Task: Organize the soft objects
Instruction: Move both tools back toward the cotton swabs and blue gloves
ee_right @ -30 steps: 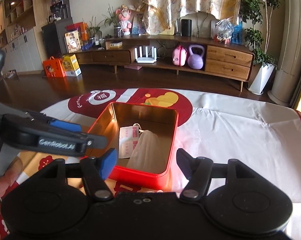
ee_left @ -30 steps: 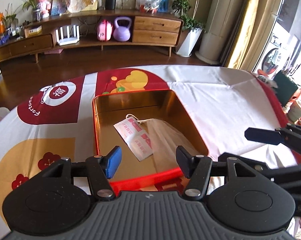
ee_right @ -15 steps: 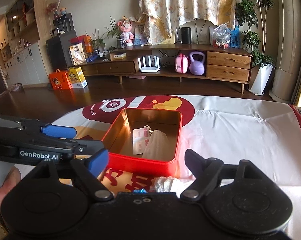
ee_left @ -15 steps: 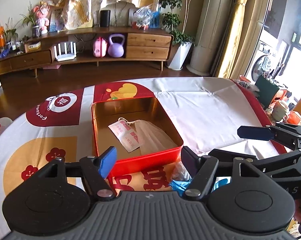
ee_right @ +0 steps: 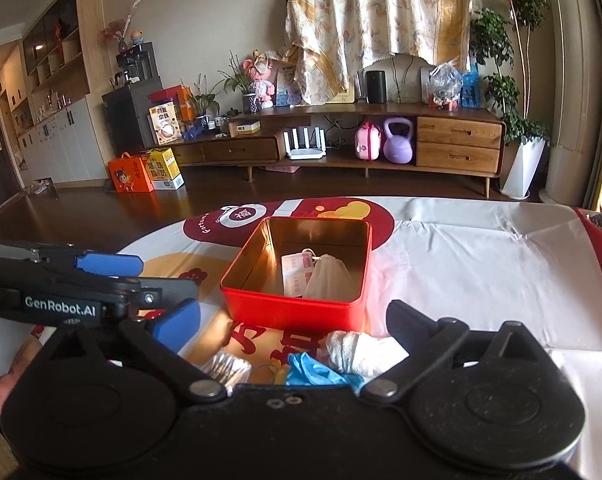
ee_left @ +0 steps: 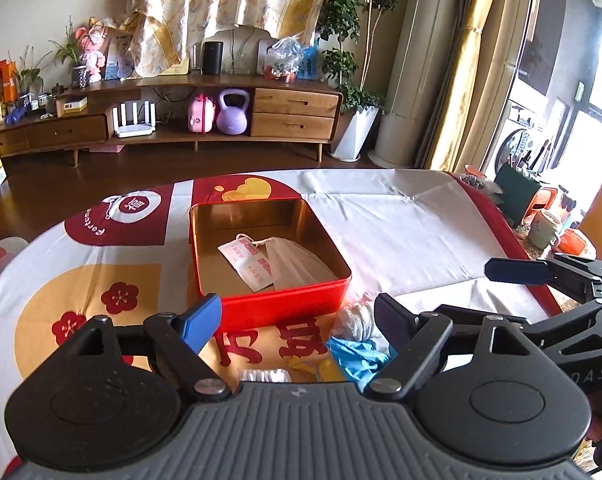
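Observation:
A red tin (ee_left: 285, 306) (ee_right: 289, 310) with a gold inside stands open on the table. In it lie a white drawstring pouch (ee_left: 295, 262) (ee_right: 329, 276) and a pink-and-white packet (ee_left: 245, 262) (ee_right: 297, 274). In front of the tin lie a white rolled cloth (ee_left: 355, 320) (ee_right: 365, 350), a blue glove (ee_left: 355, 354) (ee_right: 315, 372) and a clear ribbed wrapper (ee_left: 265, 376) (ee_right: 225, 366). My left gripper (ee_left: 299, 320) is open and empty, near side of the tin. My right gripper (ee_right: 293, 320) is open and empty above these loose items.
The table (ee_left: 401, 232) wears a white cloth with red and gold prints. A green box (ee_left: 515, 194) and cups (ee_left: 543, 226) stand beyond its right edge. A wooden sideboard (ee_right: 381, 148) stands across the room.
Both grippers have pulled back and up from the tin, which now looks smaller and farther. The cloth, glove and wrapper in front of it have come into view.

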{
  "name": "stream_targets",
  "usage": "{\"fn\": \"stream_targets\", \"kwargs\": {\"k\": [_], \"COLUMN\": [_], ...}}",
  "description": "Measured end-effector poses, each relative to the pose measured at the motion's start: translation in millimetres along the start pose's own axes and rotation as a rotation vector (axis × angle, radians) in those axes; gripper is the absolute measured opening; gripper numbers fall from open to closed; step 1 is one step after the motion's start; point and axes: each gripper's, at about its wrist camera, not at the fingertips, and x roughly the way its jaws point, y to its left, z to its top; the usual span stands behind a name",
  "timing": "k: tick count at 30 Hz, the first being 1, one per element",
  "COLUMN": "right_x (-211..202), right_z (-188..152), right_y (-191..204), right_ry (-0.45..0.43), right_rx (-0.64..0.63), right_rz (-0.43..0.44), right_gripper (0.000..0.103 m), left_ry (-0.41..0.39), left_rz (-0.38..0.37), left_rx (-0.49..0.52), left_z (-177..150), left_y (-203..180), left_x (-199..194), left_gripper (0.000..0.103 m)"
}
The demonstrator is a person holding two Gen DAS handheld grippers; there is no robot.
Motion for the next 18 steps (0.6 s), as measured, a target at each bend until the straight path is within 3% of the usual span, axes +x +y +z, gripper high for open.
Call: {"fn": "stream_targets", "kwargs": {"k": [6, 10, 18], "right_x": [-10, -11, -8], "right_z": [-18, -28, -55], "right_y": [-2, -5, -4], "right_ry": [-0.008, -0.006, 0.023], "right_rx": [-0.001, 0.006, -0.022], "right_rz": [-0.009, -0.014, -0.024], "right_gripper": [0.103, 0.103, 0.102], "left_ry": [-0.012, -0.038, -0.062], "left_rz": [0.007, -0.013, 0.001], "left_rx": [-0.008, -0.015, -0.026], "left_z": [-20, -33, -59], "left_y": [-1, -2, -4], "left_x": [-7, -9, -3], "left_gripper": [0.089, 0.1, 0.101]}}
